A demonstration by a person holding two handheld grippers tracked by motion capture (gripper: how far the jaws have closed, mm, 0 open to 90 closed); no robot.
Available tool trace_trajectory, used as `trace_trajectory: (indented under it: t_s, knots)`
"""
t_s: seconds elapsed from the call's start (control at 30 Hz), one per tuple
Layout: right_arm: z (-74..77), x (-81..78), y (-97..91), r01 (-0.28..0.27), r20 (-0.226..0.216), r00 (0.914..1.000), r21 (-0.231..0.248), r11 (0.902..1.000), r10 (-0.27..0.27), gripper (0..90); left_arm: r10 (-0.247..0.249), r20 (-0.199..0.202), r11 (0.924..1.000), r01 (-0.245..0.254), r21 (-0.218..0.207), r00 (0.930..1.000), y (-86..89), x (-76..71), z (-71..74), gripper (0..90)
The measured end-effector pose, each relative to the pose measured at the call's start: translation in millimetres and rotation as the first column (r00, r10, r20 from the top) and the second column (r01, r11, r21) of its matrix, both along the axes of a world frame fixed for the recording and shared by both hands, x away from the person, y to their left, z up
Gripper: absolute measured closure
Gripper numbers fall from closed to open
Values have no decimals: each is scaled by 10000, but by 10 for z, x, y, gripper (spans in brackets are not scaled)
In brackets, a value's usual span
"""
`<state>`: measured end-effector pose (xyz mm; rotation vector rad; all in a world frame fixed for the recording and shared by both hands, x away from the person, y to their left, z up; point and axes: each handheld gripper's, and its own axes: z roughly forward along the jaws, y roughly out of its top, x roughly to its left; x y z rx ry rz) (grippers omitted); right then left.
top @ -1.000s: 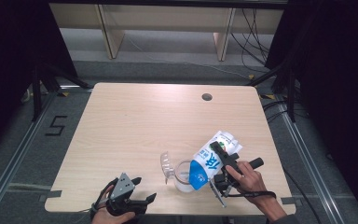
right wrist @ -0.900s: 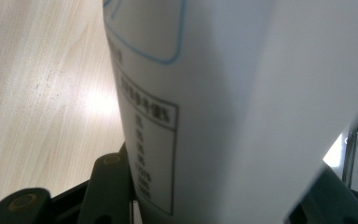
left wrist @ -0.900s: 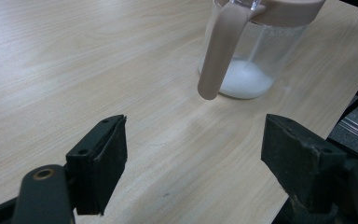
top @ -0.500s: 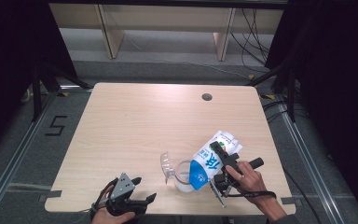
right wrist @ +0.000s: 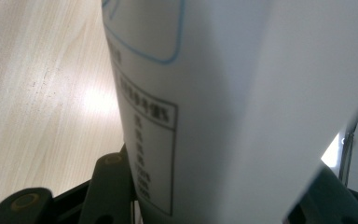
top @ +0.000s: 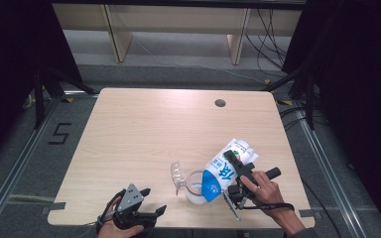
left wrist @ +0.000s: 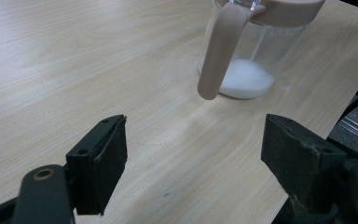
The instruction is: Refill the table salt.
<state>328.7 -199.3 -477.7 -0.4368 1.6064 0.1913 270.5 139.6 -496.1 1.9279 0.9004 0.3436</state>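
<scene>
A white and blue bag (top: 226, 166) is tilted with its mouth down over a clear jar (top: 194, 187) near the table's front edge. My right gripper (top: 236, 171) is shut on the bag, whose white side (right wrist: 223, 107) sits pressed between the jaws in the right gripper view. The jar (left wrist: 254, 56) holds white powder at its bottom and has a beige rim and handle (left wrist: 220, 51). My left gripper (top: 146, 202) rests at the front left edge, open, its jaws (left wrist: 193, 163) wide apart with bare table between them, a short way from the jar.
A clear lid (top: 177, 173) lies just left of the jar. The wooden table (top: 154, 129) has a cable hole (top: 220, 103) at the back right. Shelving and cables stand beyond the far edge.
</scene>
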Motion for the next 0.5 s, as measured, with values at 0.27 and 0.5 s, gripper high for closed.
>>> trace_trajectory:
  t_s: [0.27,0.5]
  knots:
    - [5,-7,2,63,22,10000,-59,10000,-63,540,10,-2,10000,-10,-8,10000,-1,0,-1,222]
    - [22,-7,8,13,150,9999,-206,9998,-9,541,21,-67,10000,-21,-87,10000,-6,1,-7,222]
